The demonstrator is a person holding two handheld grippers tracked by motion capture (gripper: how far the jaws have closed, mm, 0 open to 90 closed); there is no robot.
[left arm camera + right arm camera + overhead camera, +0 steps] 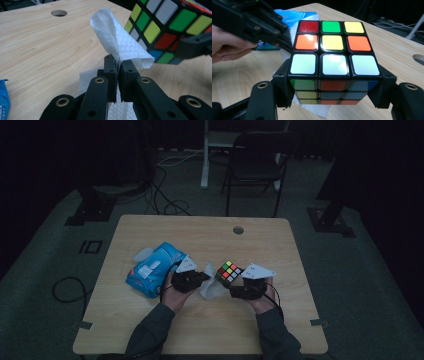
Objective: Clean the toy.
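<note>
Dim carpeted floor, loose cables and a folding chair (260, 160) at twelve o'clock surrounded the pale wooden table (150, 330) in the high view, with a blue wipes pack (152, 270) at about nine o'clock of the hands. The left gripper (206, 276) sat just beside the right gripper (239, 284), which carried a puzzle cube (229, 271) at the table's middle, and a white wipe (212, 289) hung between them. In the left gripper view, the left gripper (117, 68) had its jaws pressed together on the wipe (120, 45), whose free fold rose toward twelve o'clock; the cube (165, 27) lay at about two o'clock of the jaw tips, very near the fold, though contact could not be told. In the right gripper view, the right gripper (334, 87) was clamped on the cube (332, 62) from both sides, its white row nearest the camera, and the other hand's gripper came in from ten o'clock, with the wipe (317, 110) showing below the cube. Judging from this, the left hand was the one to bring the cloth rightward onto the cube's near face.
</note>
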